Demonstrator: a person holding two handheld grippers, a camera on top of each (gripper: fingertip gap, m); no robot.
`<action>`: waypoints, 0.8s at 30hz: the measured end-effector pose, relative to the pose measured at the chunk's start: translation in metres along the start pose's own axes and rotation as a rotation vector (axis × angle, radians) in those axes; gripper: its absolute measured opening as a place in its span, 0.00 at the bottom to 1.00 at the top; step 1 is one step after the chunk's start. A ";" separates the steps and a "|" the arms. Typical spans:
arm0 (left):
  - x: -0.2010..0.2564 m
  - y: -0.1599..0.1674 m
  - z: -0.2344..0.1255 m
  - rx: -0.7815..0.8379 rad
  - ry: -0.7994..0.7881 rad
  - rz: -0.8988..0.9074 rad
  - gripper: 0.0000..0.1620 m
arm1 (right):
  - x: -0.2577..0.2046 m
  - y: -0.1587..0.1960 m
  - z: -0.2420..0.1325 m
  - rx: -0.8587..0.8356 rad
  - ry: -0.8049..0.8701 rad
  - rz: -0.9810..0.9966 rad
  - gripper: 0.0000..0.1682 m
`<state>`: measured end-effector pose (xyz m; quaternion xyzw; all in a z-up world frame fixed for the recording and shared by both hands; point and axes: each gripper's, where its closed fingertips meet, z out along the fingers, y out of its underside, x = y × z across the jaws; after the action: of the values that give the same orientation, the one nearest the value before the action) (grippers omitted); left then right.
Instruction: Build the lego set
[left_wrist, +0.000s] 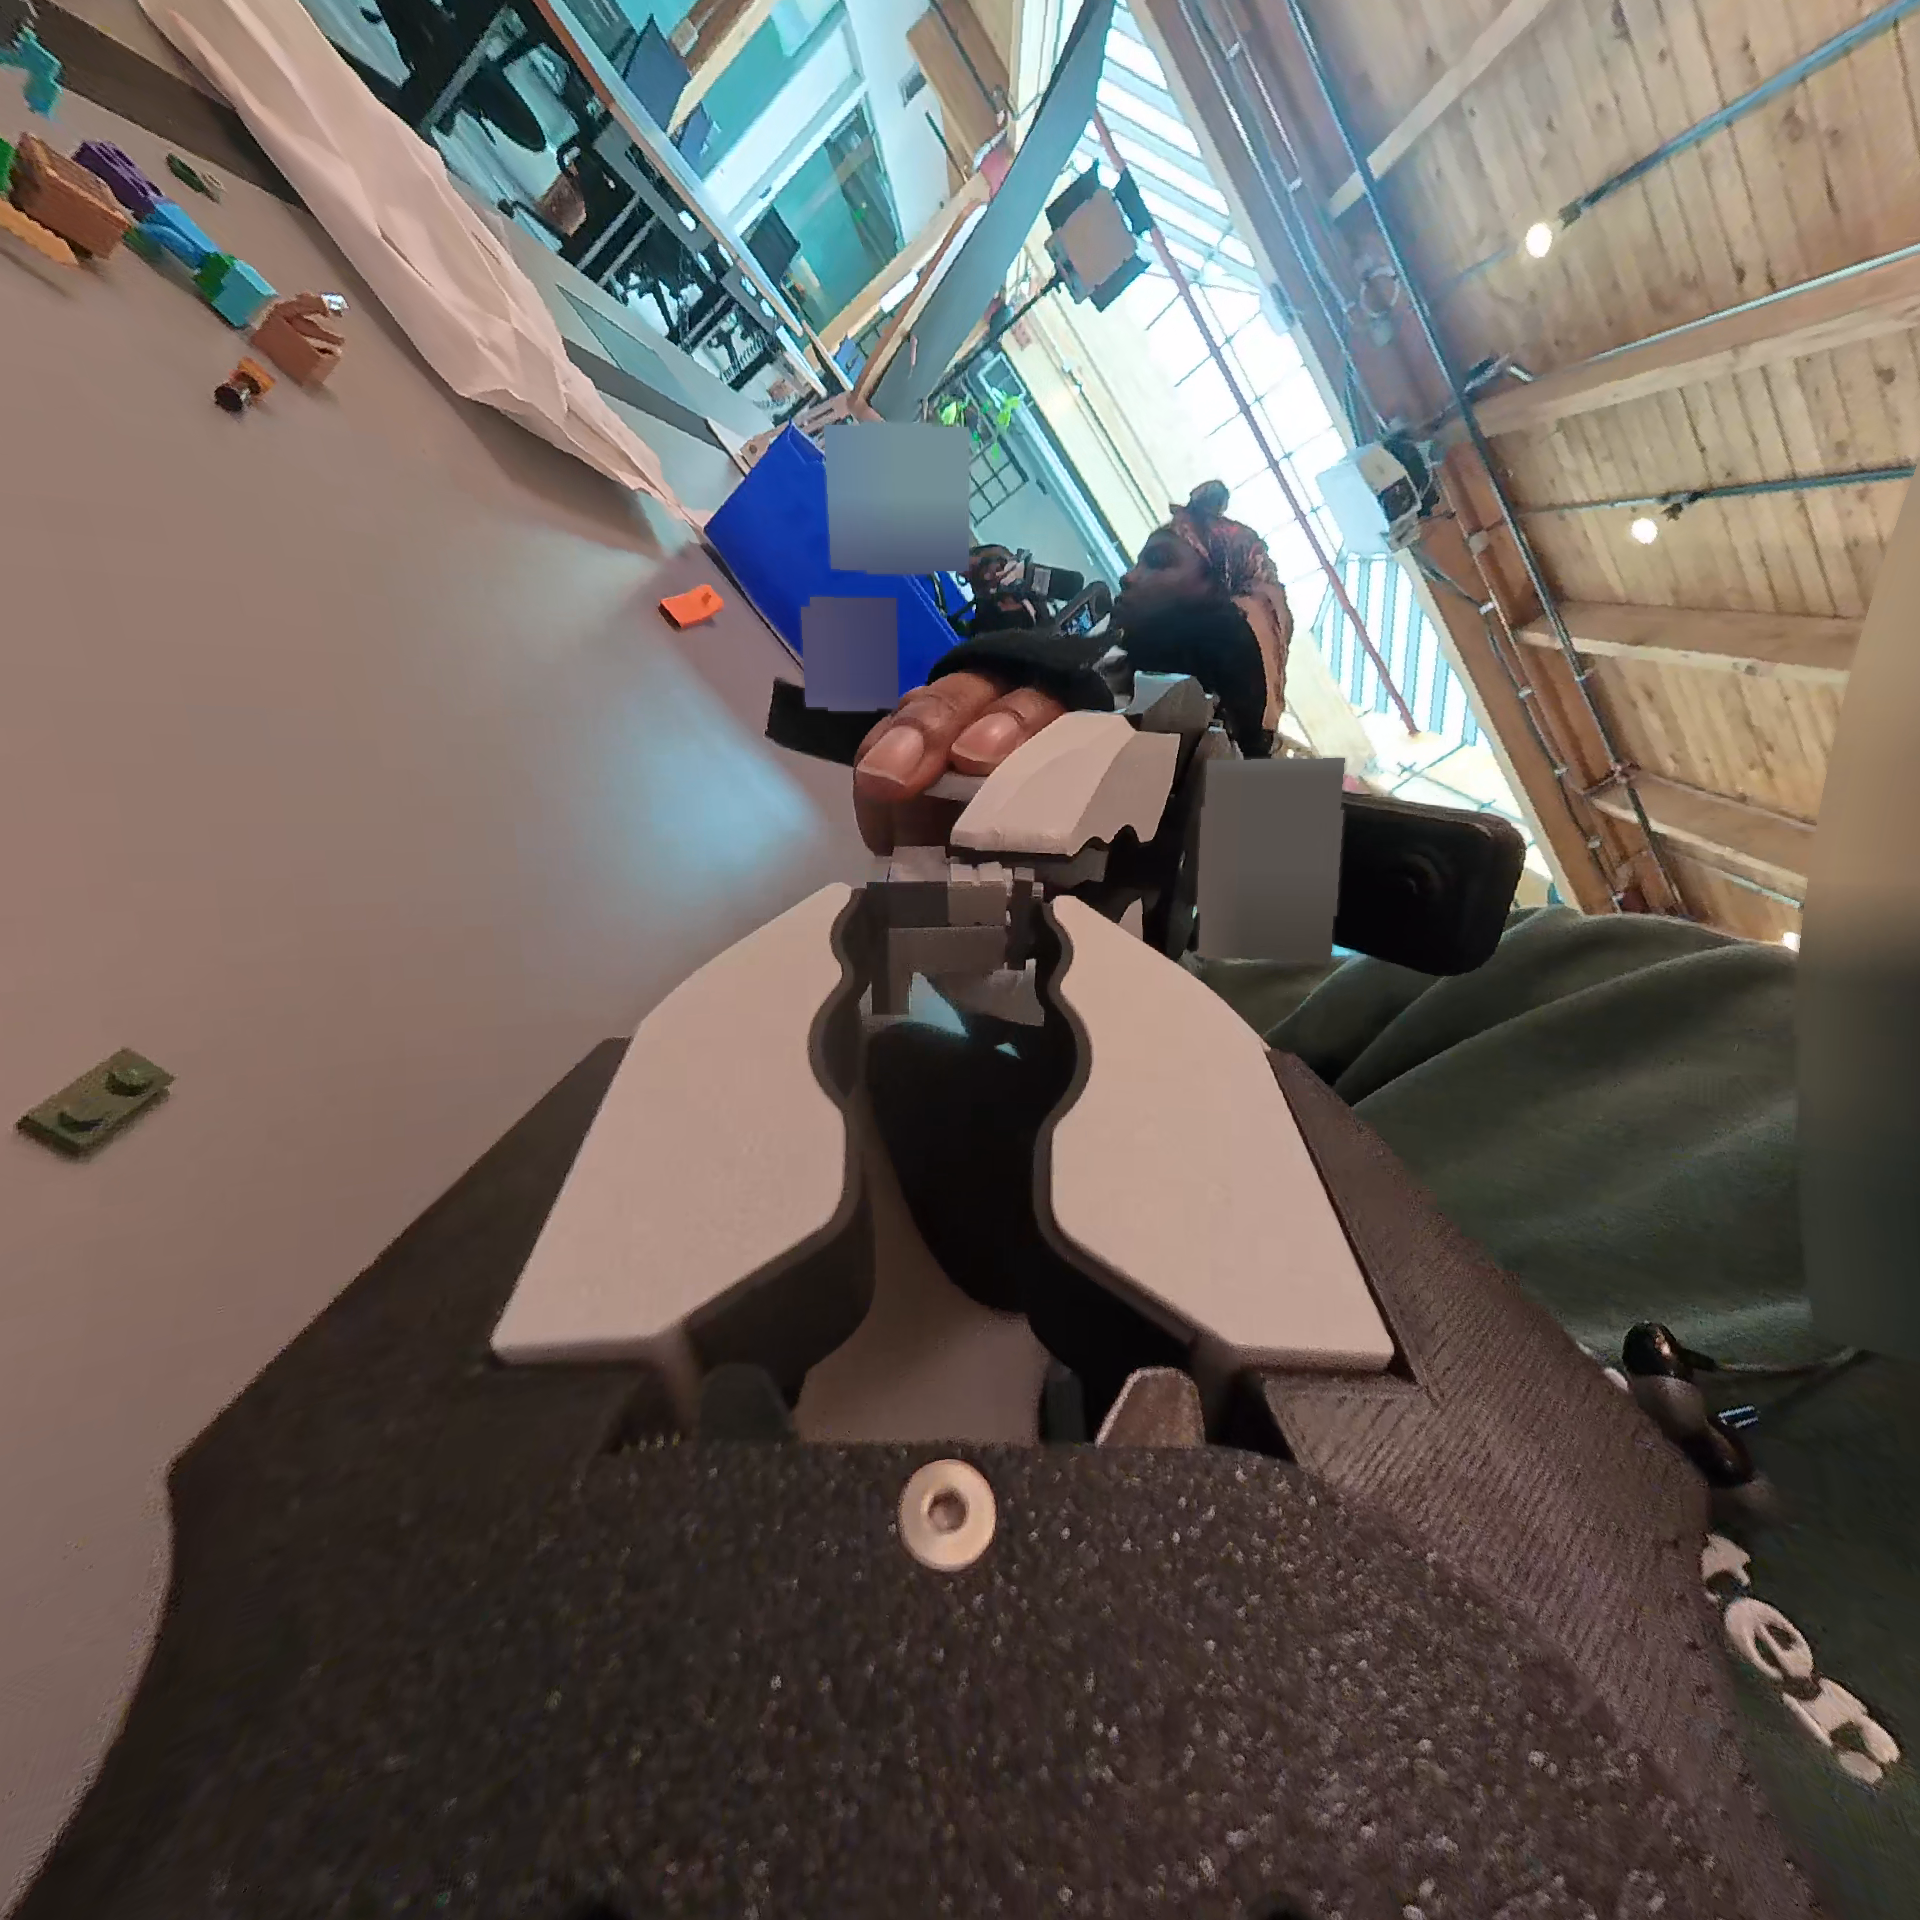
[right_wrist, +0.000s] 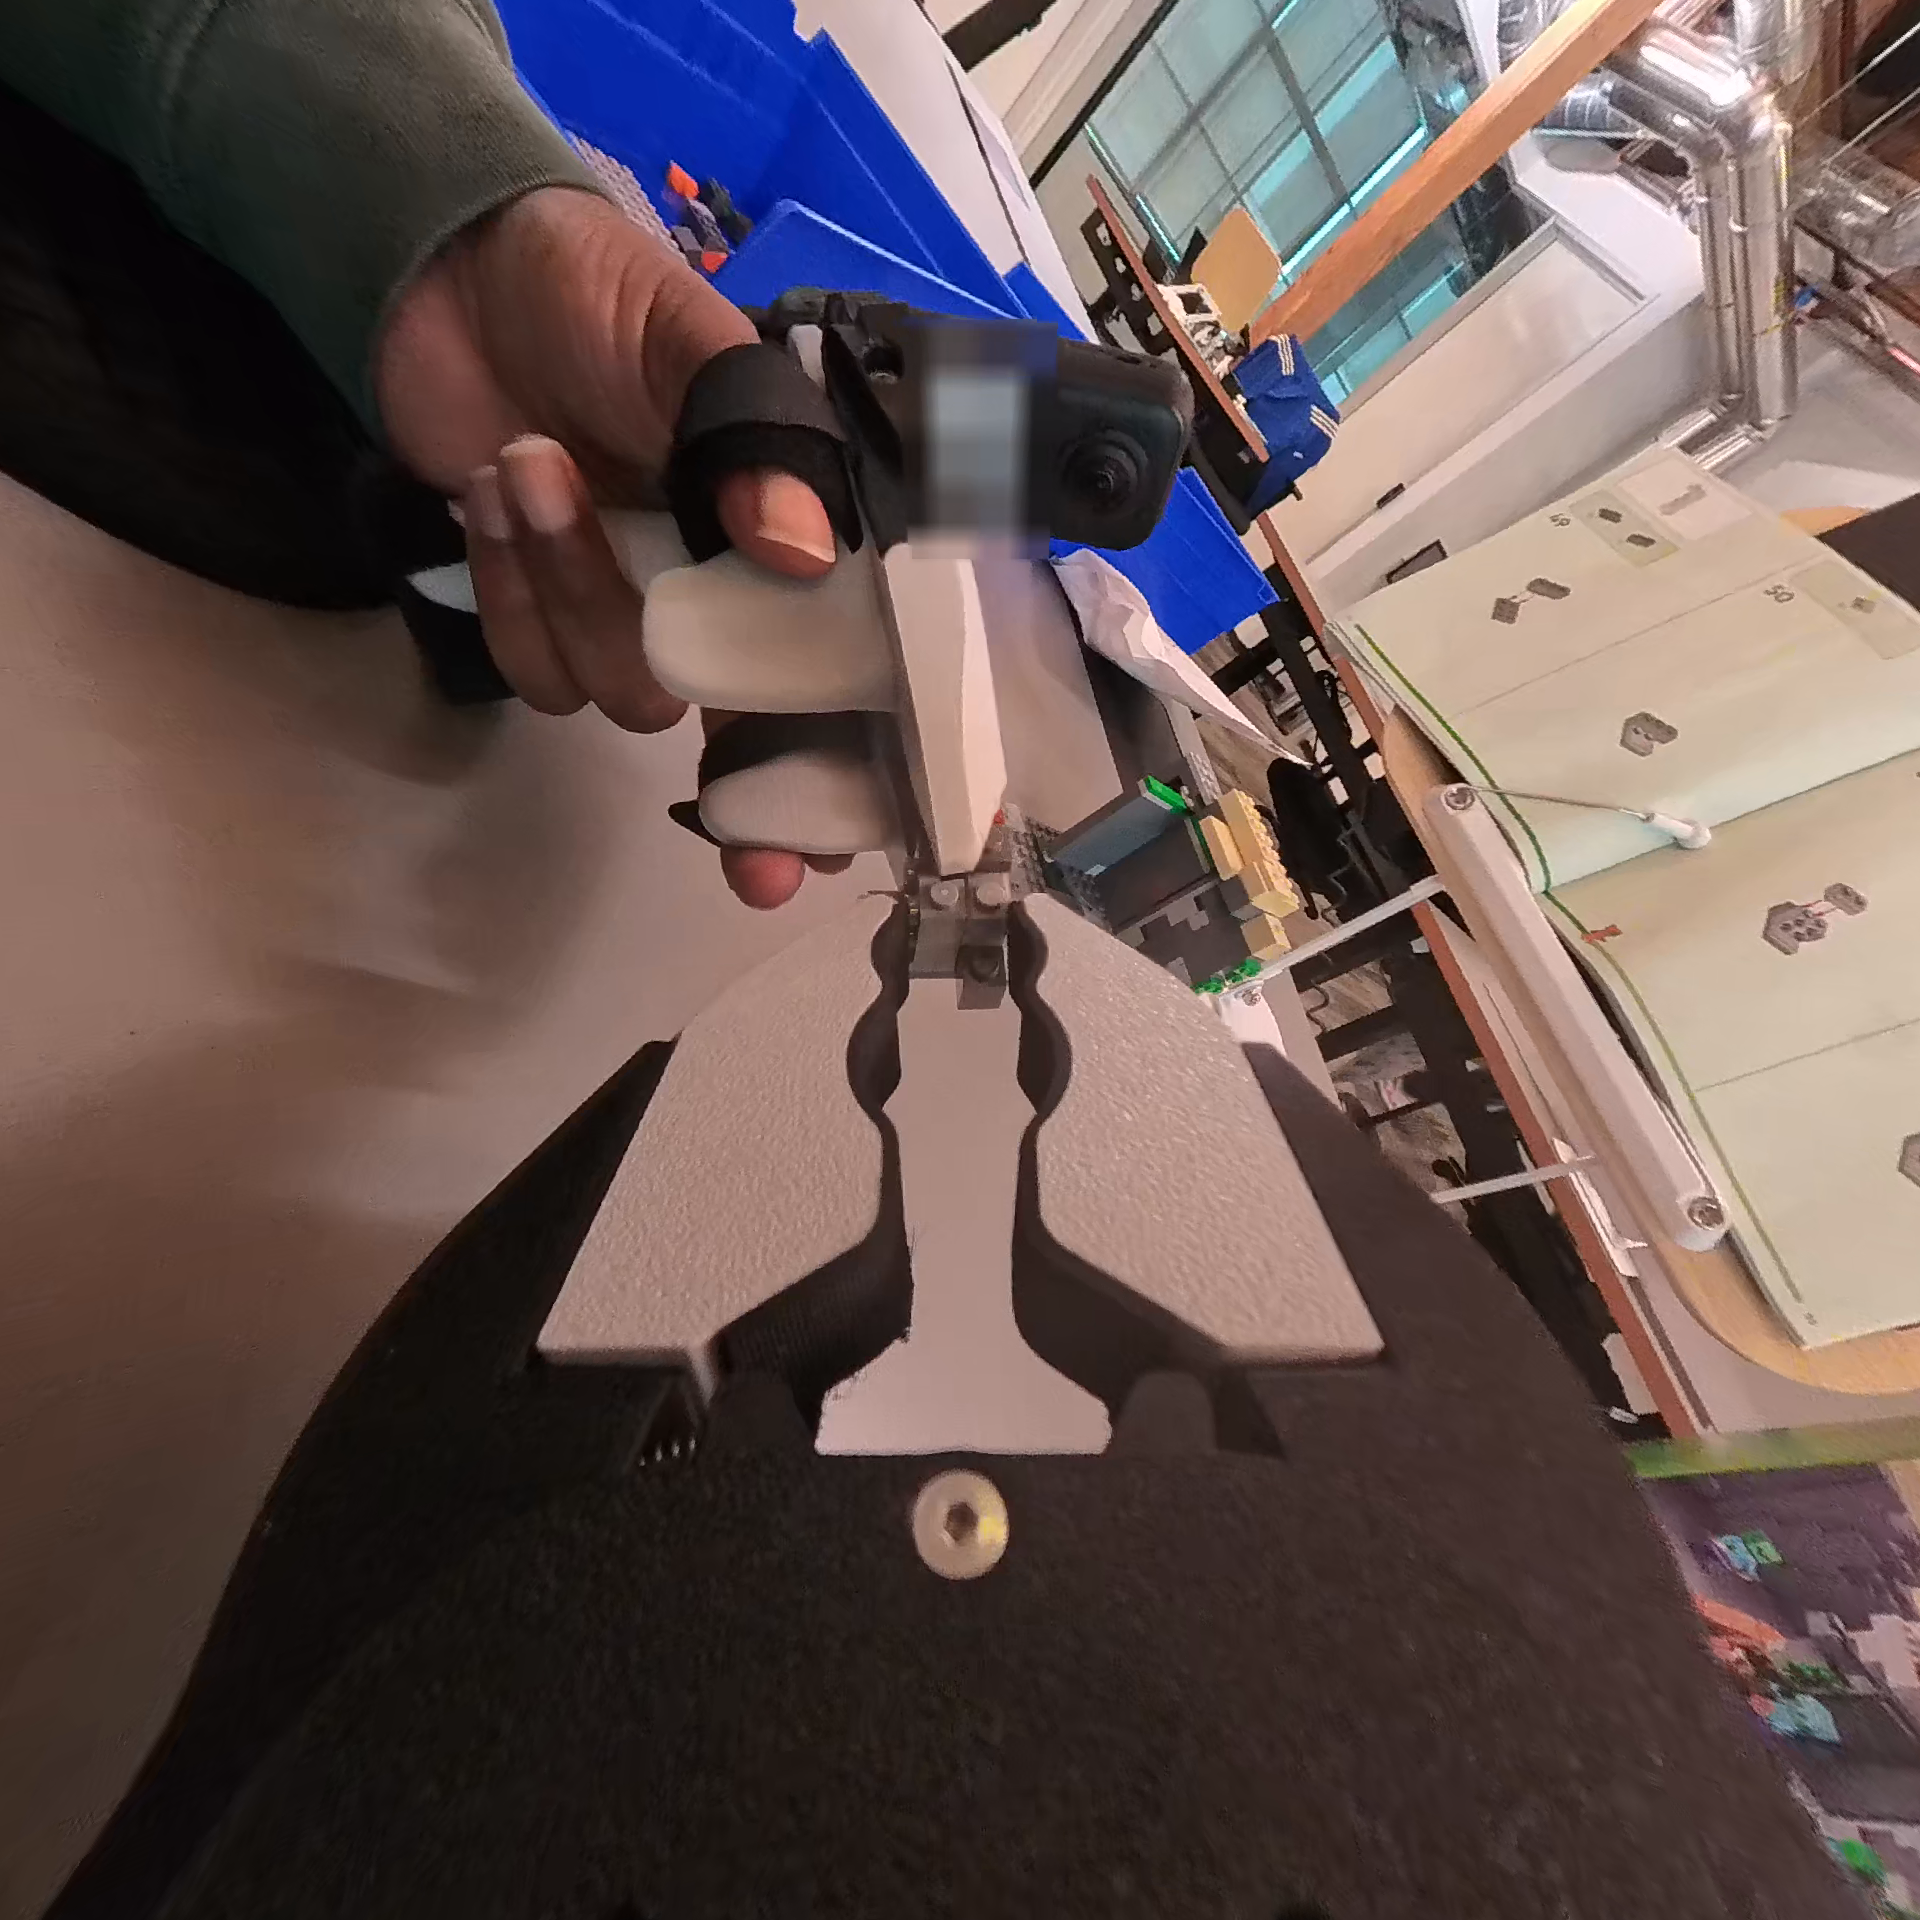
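Both grippers meet in the air on a small grey lego assembly (left_wrist: 951, 935), held above the grey table. In the left wrist view my left gripper (left_wrist: 951, 914) is shut on it, and the right gripper's white fingers (left_wrist: 1049, 790) reach it from the far side, held by a hand (left_wrist: 935, 748). In the right wrist view my right gripper (right_wrist: 956, 925) is shut on a grey studded piece (right_wrist: 961, 925) of the same assembly. The left gripper's fingers (right_wrist: 951, 748) come down onto it from above. I cannot tell where one piece ends and the other begins.
A dark green two-stud plate (left_wrist: 94, 1101), an orange piece (left_wrist: 691, 606), a brown piece (left_wrist: 301, 332) and small coloured builds (left_wrist: 104, 197) lie on the table (left_wrist: 364, 779). Blue bins (right_wrist: 831, 156), a partial build (right_wrist: 1174, 852) and an open instruction booklet (right_wrist: 1662, 727) are nearby. Left and right tips are no more than a few centimetres apart. Between my left fingertips and the dark green two-stud plate (left_wrist: 94, 1101) there is roughly 11 cm.
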<state>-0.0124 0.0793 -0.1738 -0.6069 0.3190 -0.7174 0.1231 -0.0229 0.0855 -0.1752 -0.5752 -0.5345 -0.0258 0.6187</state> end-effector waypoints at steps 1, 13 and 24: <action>0.001 -0.001 0.000 0.013 0.001 -0.005 0.19 | 0.001 0.000 0.000 0.001 0.009 0.006 0.10; 0.010 -0.008 -0.002 0.055 -0.067 0.183 0.18 | 0.009 -0.010 -0.001 -0.024 0.122 -0.110 0.10; 0.017 0.000 -0.006 -0.006 -0.074 0.295 0.18 | 0.003 -0.020 -0.004 0.016 0.191 -0.319 0.10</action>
<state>-0.0219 0.0713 -0.1611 -0.5798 0.4020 -0.6679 0.2369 -0.0320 0.0772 -0.1590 -0.4732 -0.5578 -0.1736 0.6594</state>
